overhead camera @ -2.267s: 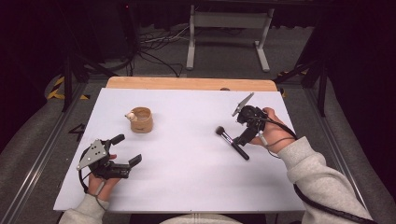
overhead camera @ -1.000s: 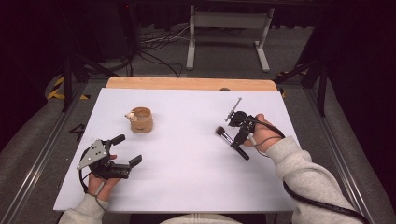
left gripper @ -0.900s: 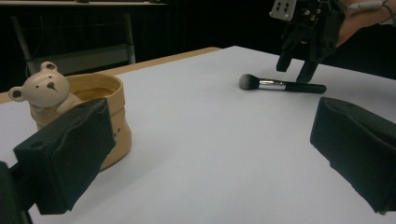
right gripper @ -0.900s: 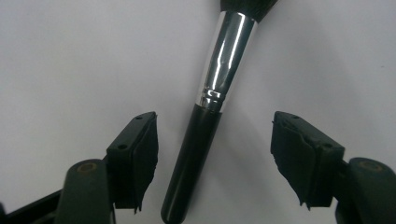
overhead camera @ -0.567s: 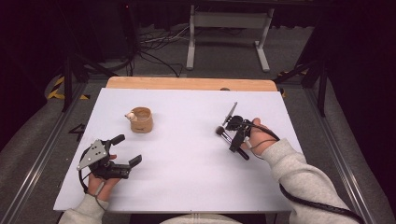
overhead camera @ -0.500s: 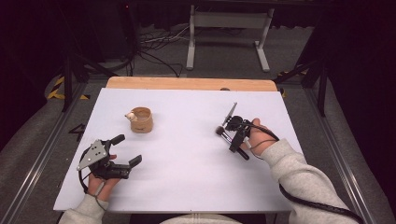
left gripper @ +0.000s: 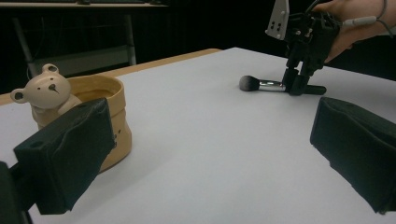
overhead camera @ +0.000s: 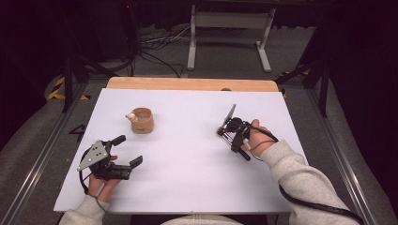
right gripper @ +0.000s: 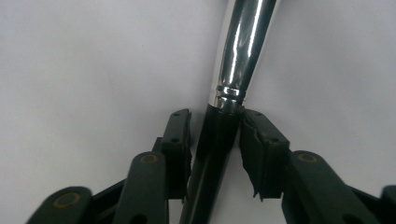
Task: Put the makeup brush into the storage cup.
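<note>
A makeup brush (overhead camera: 244,154) with a dark head, chrome ferrule (right gripper: 240,46) and black handle lies on the white table at the right. My right gripper (overhead camera: 233,139) points down over it, with one jaw on each side of the handle. Its jaws have just been closing and the pads (right gripper: 257,149) now press the handle (left gripper: 268,85). My left gripper (overhead camera: 129,150) rests open at the front left, with nothing between its jaws (left gripper: 210,158). A tan cup (overhead camera: 142,121) with a small bear figure (left gripper: 46,88) on its rim stands beyond it.
The white sheet (overhead camera: 187,178) covers the table, and a strip of bare wood (overhead camera: 187,84) runs along the far edge. Metal rails flank both sides. Cables and a stand's legs (overhead camera: 230,42) lie on the floor beyond.
The right hand has shifted left and tipped its gripper down onto the brush, and the jaws have closed around the handle. The left gripper, cup and brush have stayed put.
</note>
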### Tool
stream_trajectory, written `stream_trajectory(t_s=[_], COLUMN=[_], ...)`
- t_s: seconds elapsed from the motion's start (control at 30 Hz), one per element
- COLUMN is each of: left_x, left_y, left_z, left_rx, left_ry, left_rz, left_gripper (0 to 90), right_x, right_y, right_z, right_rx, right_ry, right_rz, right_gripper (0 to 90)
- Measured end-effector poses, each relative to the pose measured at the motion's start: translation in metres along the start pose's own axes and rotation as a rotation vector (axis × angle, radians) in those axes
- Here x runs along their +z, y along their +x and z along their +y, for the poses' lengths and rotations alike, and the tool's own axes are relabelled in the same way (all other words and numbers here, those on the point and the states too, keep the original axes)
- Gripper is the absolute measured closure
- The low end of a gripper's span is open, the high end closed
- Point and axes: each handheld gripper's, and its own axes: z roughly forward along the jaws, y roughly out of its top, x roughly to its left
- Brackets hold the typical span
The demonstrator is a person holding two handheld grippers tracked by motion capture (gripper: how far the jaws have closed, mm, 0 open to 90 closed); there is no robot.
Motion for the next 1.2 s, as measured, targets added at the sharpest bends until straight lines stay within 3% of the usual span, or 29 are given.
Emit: stream_trajectory(t_s=[0.53,0.63,0.93,1.2], left_x=[0.0,0.0,0.0,0.0], left_y=[0.0,0.0,0.0,0.0], left_z=[0.0,0.0,0.0,0.0], left_rx=[0.006,0.006,0.001,0.006], left_ry=[0.002,0.002,0.0,0.001], left_rz=[0.0,0.001,0.002,0.003], left_gripper=[0.2,0.2,0.2,0.2], right_x=[0.0,0.0,-0.007,-0.023], right_y=[-0.002,-0.005,-0.005,-0.002], right_z=[0.0,-0.001,-0.001,-0.006], right_rx=[0.088,0.142,0.118,0.047], right_ry=[-0.004,0.001,0.002,-0.068], right_rz=[0.01,0.034,0.013,-0.007], right_gripper=[74.1,74.3,74.7,74.8])
